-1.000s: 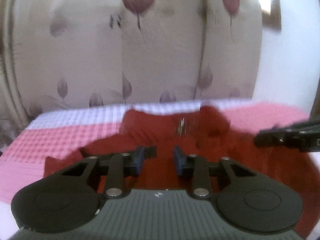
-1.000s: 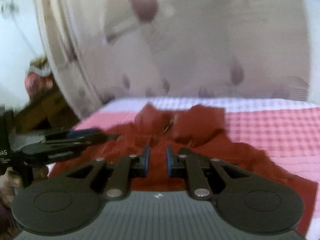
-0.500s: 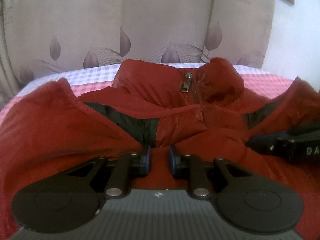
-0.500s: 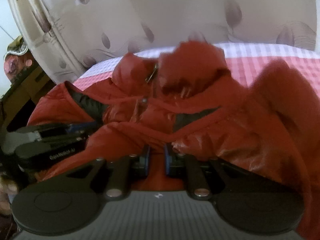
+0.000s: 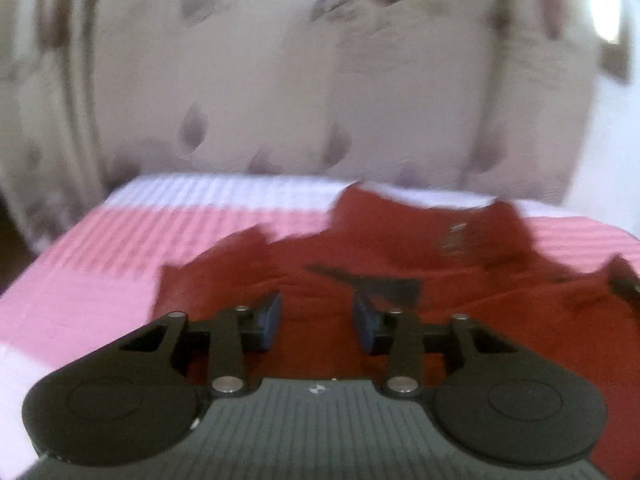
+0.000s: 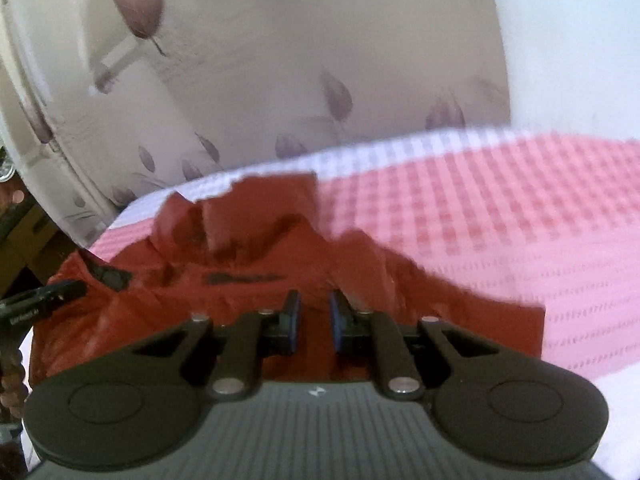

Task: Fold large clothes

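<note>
A red padded jacket (image 5: pixel 420 256) with a dark lining lies on the pink and white checked bed, its collar toward the headboard. It also shows in the right wrist view (image 6: pixel 248 264). My left gripper (image 5: pixel 316 320) is open and empty above the jacket's lower part. My right gripper (image 6: pixel 314 322) is open by a narrower gap, with nothing between its pads (image 6: pixel 292 320), over the jacket's right side. The other gripper's tip shows at the right edge of the left view (image 5: pixel 624 288) and at the left edge of the right view (image 6: pixel 36 300). Both views are blurred.
A padded headboard (image 5: pixel 320 100) with a leaf print stands behind the bed. The checked bedspread (image 6: pixel 500 220) stretches to the right of the jacket and to its left (image 5: pixel 120 248). Dark furniture (image 6: pixel 20 232) stands at the far left of the right view.
Both grippers have let go of the jacket, opened and pulled back and up. The jacket, lifted and bunched half a second ago, now lies lower on the bed.
</note>
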`<state>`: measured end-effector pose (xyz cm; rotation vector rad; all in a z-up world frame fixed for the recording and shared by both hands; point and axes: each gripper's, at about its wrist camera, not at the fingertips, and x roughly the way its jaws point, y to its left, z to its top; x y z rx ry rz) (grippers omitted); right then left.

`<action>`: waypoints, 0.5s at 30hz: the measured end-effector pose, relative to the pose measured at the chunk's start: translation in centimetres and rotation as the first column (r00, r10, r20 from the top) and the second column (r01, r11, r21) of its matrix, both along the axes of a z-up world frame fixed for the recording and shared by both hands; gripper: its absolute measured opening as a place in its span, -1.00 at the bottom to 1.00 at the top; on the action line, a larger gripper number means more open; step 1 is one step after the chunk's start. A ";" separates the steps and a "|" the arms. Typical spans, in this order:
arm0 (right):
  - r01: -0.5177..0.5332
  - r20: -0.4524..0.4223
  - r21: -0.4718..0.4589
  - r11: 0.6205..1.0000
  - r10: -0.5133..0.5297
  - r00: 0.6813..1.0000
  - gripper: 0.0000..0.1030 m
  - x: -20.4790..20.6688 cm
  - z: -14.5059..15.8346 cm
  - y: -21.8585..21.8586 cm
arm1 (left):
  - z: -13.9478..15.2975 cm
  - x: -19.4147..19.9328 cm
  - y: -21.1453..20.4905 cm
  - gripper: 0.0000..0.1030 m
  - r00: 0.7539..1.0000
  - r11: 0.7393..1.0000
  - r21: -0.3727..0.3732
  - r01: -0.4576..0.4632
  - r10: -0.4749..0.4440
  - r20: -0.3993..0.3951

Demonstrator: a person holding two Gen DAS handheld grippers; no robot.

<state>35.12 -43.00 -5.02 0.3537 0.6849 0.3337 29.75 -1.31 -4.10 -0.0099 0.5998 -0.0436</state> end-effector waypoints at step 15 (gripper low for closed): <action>0.001 -0.034 0.011 1.000 -0.001 0.999 -0.77 -0.1 -4.6 1.5 | -4.3 0.8 4.6 -0.75 0.996 0.993 -0.112 -0.048 0.039 -0.078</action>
